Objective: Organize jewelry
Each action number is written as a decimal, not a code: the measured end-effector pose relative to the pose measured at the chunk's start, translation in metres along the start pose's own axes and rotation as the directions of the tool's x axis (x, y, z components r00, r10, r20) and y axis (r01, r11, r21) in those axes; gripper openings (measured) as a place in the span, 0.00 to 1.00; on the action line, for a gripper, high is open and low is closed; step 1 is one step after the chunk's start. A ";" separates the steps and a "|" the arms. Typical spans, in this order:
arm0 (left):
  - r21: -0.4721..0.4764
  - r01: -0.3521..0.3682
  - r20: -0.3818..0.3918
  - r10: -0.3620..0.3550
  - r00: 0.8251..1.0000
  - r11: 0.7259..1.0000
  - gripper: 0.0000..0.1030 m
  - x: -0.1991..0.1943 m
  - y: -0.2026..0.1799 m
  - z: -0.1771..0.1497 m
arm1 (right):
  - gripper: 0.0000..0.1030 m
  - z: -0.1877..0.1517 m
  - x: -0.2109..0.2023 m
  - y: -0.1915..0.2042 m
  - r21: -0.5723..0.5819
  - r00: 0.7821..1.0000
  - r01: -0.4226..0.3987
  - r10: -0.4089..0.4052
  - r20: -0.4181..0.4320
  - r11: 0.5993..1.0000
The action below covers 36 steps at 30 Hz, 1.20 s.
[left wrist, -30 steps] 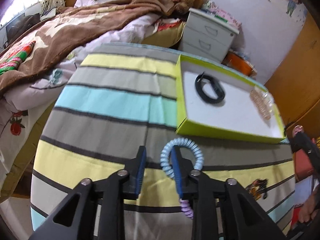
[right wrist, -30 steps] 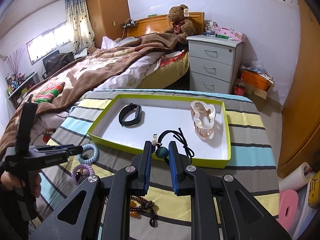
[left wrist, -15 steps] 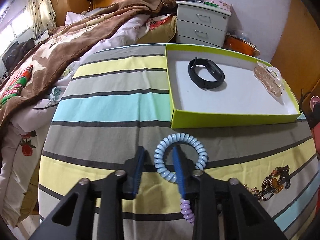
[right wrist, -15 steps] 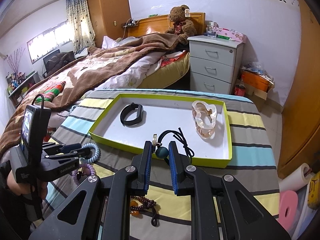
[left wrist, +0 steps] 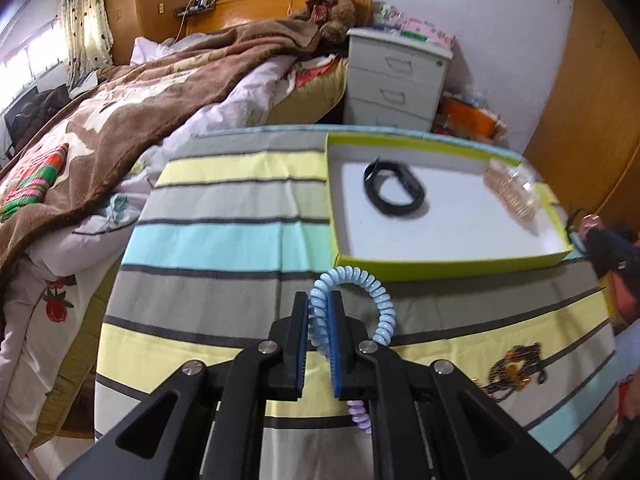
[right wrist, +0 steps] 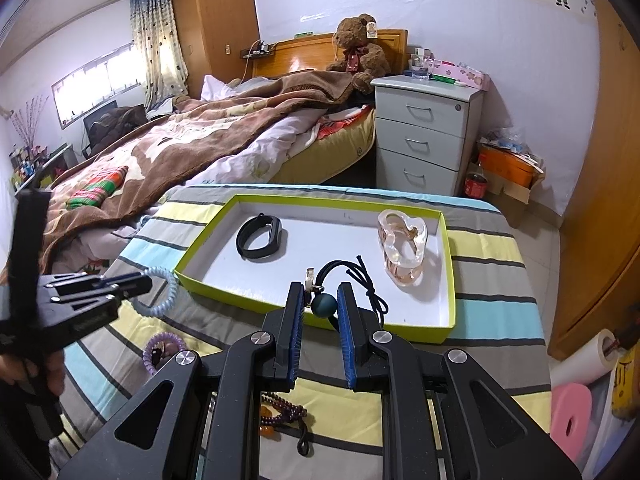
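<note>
My left gripper (left wrist: 319,305) is shut on a light blue coil bracelet (left wrist: 372,292) and holds it above the striped cloth, just short of the green-rimmed tray (left wrist: 440,262); it also shows in the right wrist view (right wrist: 138,278). My right gripper (right wrist: 318,300) is shut on a black cord necklace with a dark teal bead (right wrist: 323,305), held over the tray's near edge (right wrist: 248,300). In the tray lie a black wristband (right wrist: 260,237) and a clear amber bangle (right wrist: 402,248).
A purple coil bracelet (right wrist: 164,346) and a string of dark beads (right wrist: 280,416) lie on the striped cloth (right wrist: 492,248). A brown bead piece (left wrist: 512,366) lies at the right. A bed and a white nightstand (right wrist: 424,136) stand beyond the table.
My left gripper has shut on the blue coil bracelet and lifted it toward the tray. My right gripper has stayed in place, still holding the necklace.
</note>
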<state>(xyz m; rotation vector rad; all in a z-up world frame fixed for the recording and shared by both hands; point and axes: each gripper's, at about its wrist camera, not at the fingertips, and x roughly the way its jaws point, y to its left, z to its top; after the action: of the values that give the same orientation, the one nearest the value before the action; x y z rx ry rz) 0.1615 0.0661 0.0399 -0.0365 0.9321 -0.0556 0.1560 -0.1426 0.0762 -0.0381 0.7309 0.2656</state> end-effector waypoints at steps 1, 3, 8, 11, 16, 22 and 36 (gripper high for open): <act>-0.002 0.013 0.008 -0.013 1.000 1.000 0.09 -0.004 0.000 0.002 | 0.17 0.001 0.000 0.000 -0.003 1.000 0.002 -0.002 0.001 1.000; 0.004 0.028 0.026 -0.028 0.999 1.000 0.09 -0.010 0.000 0.006 | 0.17 0.005 0.000 0.001 -0.009 1.000 0.004 -0.004 0.003 1.000; 0.001 0.061 0.042 -0.061 0.997 0.998 0.09 -0.014 -0.005 0.020 | 0.17 0.020 0.007 0.000 -0.023 1.000 0.010 -0.010 0.005 1.000; -0.004 0.075 0.050 -0.074 0.996 0.997 0.09 -0.011 -0.009 0.030 | 0.17 0.031 0.017 0.000 -0.033 1.000 0.011 -0.011 -0.003 0.999; -0.012 0.098 0.049 -0.098 0.994 0.995 0.09 -0.001 -0.016 0.042 | 0.17 0.047 0.040 0.003 -0.063 1.000 0.009 -0.011 -0.023 0.998; -0.023 0.105 0.037 -0.104 0.994 0.994 0.09 0.018 -0.021 0.054 | 0.17 0.061 0.076 0.004 -0.075 0.998 -0.005 0.000 -0.065 0.997; -0.034 0.097 -0.031 -0.098 0.995 0.995 0.09 0.061 -0.025 0.053 | 0.17 0.061 0.146 -0.001 -0.068 0.983 -0.014 0.002 -0.183 0.998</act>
<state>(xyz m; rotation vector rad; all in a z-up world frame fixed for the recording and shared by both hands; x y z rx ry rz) 0.2394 0.0375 0.0243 -0.1119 0.9632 -0.1321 0.3000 -0.1031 0.0248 -0.1264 0.9048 0.2974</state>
